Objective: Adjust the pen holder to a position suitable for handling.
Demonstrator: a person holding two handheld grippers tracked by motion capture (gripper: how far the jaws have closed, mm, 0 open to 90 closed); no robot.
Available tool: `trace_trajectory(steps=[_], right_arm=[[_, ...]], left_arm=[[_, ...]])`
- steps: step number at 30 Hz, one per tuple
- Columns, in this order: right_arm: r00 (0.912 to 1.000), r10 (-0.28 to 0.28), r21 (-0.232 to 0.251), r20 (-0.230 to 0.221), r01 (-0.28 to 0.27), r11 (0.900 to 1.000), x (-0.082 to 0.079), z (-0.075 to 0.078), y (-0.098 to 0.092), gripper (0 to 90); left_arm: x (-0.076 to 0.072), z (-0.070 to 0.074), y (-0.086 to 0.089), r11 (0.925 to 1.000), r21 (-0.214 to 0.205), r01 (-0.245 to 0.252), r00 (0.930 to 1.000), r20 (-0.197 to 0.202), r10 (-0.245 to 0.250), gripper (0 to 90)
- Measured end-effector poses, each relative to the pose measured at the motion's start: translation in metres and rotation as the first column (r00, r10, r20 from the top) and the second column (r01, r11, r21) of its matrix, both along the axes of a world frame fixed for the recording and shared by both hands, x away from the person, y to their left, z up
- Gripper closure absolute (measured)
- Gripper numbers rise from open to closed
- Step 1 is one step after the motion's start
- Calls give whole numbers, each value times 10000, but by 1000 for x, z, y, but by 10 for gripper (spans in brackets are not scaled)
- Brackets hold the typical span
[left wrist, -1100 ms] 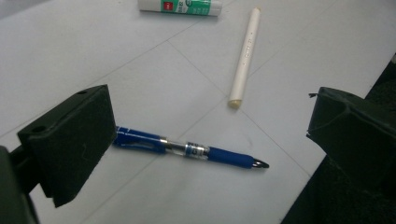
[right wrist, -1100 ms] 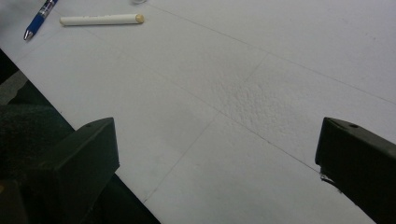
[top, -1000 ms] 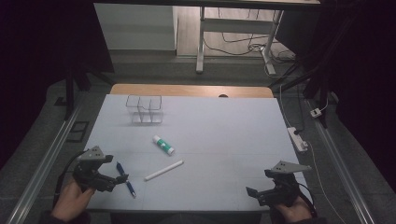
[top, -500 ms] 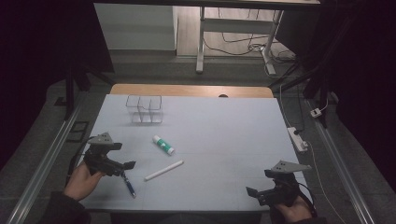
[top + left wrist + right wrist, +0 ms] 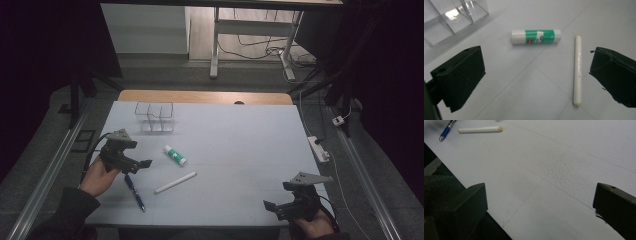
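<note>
Left gripper (image 5: 134, 163): my left hand (image 5: 100, 170) holds it low over the table's left side, jaws spread wide, dark-sleeved forearm angling in from the bottom-left corner. Right gripper (image 5: 280, 205): parked at the near right edge, right hand (image 5: 315, 225) under it, jaws wide apart too, pointing left.

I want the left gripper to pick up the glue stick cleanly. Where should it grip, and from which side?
Likely best from above, at the middle of the green label, jaws closing across the round body. The glue stick lies flat on the table, clear of the white marker and the clear organizer. The left gripper is open and would need to turn across it.
</note>
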State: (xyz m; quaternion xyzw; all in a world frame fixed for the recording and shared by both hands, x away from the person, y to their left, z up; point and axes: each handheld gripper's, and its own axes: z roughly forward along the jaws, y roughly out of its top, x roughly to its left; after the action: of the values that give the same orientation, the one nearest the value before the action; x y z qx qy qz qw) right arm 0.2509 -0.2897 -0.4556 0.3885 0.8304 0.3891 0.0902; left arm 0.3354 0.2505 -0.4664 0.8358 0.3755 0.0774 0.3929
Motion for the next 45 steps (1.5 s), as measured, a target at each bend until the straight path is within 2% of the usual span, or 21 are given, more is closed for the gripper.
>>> trace_trajectory(steps=[3, 4, 5, 12, 18, 29, 37, 40, 45], right_arm=[[10000, 22, -19, -31, -22, 10000, 0, 0, 0, 0], [10000, 35, -25, -25, -35, 10000, 0, 0, 0, 0], [10000, 35, -25, -25, -35, 10000, 0, 0, 0, 0], [10000, 65, 1, -57, -65, 10000, 0, 0, 0, 0], [9999, 95, 32, -97, -95, 9999, 1, 0, 0, 0], [9998, 107, 29, -154, -106, 9999, 1, 0, -1, 0], [9996, 170, 151, -226, -167, 9997, 2, -1, -1, 0], [9996, 175, 167, -239, -171, 9997, 2, -1, -1, 0], [9996, 158, 195, -250, -153, 9997, 2, -1, -2, 0]], left_arm=[[10, 3, -2, 10000, -95, -27, 10000, -73, 26, 0], [16, 5, -3, 10000, -4, -44, 10000, -64, 44, 0], [16, 5, -3, 10000, -4, -44, 10000, -64, 44, 0], [38, 11, -10, 9980, 625, -9, 9999, 152, -1, 0], [57, 17, -11, 9983, 525, 246, 9995, 161, -254, 0], [94, 23, -9, 9935, 998, 549, 9984, 67, -558, 0], [117, 31, -10, 9841, 1451, 1029, 9945, 44, -1046, 0], [126, 35, -10, 9814, 1461, 1246, 9920, -5, -1259, 23], [141, 36, -12, 9690, 1849, 1636, 9864, -150, -1637, 75]])
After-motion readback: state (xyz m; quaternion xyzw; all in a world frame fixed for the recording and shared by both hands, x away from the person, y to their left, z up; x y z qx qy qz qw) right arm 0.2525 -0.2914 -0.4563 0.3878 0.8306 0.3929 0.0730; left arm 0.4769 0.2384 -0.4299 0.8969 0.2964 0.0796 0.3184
